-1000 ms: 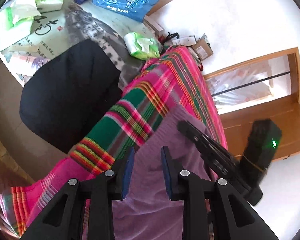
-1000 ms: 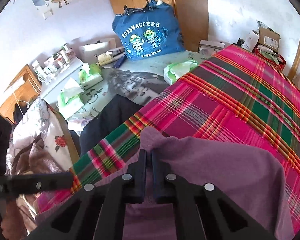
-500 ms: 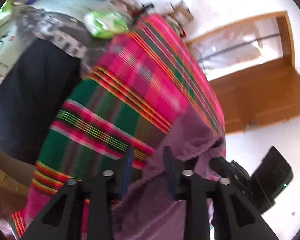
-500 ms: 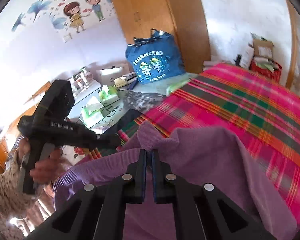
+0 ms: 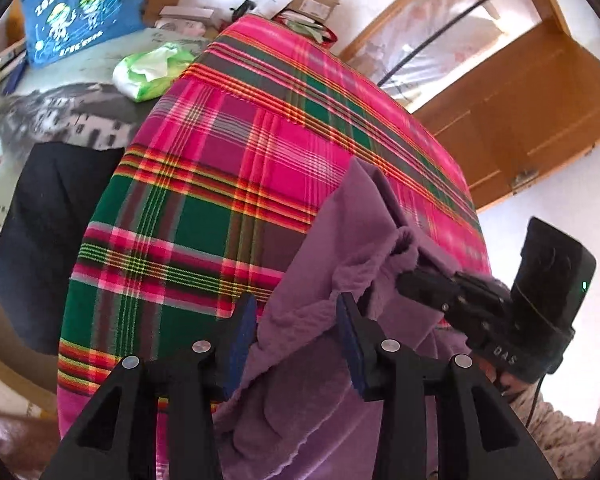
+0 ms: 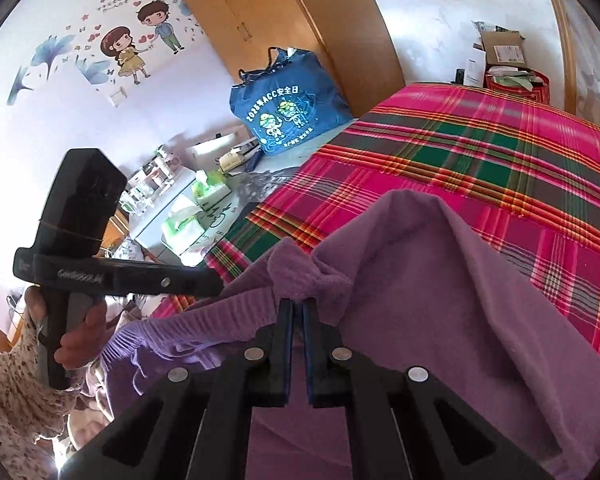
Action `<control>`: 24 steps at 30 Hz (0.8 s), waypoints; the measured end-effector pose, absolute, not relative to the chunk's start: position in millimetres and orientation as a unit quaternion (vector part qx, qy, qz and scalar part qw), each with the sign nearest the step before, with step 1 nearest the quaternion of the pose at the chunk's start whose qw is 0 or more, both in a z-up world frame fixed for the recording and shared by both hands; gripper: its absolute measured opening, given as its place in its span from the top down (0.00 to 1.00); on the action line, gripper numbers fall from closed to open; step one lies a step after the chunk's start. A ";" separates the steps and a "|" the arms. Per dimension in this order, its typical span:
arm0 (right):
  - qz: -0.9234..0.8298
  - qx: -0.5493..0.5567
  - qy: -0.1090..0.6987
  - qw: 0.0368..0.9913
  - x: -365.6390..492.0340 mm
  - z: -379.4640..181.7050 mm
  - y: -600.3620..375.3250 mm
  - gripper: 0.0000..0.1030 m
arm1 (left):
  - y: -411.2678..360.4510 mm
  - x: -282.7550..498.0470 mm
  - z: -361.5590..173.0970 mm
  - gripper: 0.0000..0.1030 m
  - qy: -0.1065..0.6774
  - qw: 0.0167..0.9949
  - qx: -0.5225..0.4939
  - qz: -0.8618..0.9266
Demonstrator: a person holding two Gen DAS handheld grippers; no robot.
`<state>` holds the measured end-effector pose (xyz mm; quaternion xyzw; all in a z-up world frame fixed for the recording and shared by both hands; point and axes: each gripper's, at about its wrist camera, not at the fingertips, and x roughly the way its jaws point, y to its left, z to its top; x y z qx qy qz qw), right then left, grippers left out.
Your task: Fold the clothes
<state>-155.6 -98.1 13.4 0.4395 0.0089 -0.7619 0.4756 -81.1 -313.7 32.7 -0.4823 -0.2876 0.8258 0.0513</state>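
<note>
Two claws work one purple garment point(image 5: 340, 264) that lies bunched on the pink-and-green plaid bed cover point(image 5: 204, 184). Our right claw point(image 6: 296, 312) is pressed together, pinching a gathered fold of the purple cloth and lifting it off the bed. Our left claw point(image 5: 296, 320) stands spread, its pads apart with loose purple fabric lying between them, not gripped. Beyond the cover's far edge sits a blue tote bag point(image 6: 288, 116).
</note>
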 end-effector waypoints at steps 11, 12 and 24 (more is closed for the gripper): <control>-0.756 0.441 -0.012 0.483 -159.3 13.2 -96.7 0.95 | -302.5 -78.7 25.3 0.58 -0.237 0.058 -0.505 0.828; -0.756 0.441 -0.013 0.483 -159.0 13.6 -96.9 0.95 | -304.0 -80.6 22.8 0.58 -0.240 0.053 -0.507 0.826; -0.761 0.422 -0.002 0.492 -157.3 23.2 -117.8 0.95 | -329.4 -86.0 9.4 0.95 -0.296 0.027 -0.484 0.823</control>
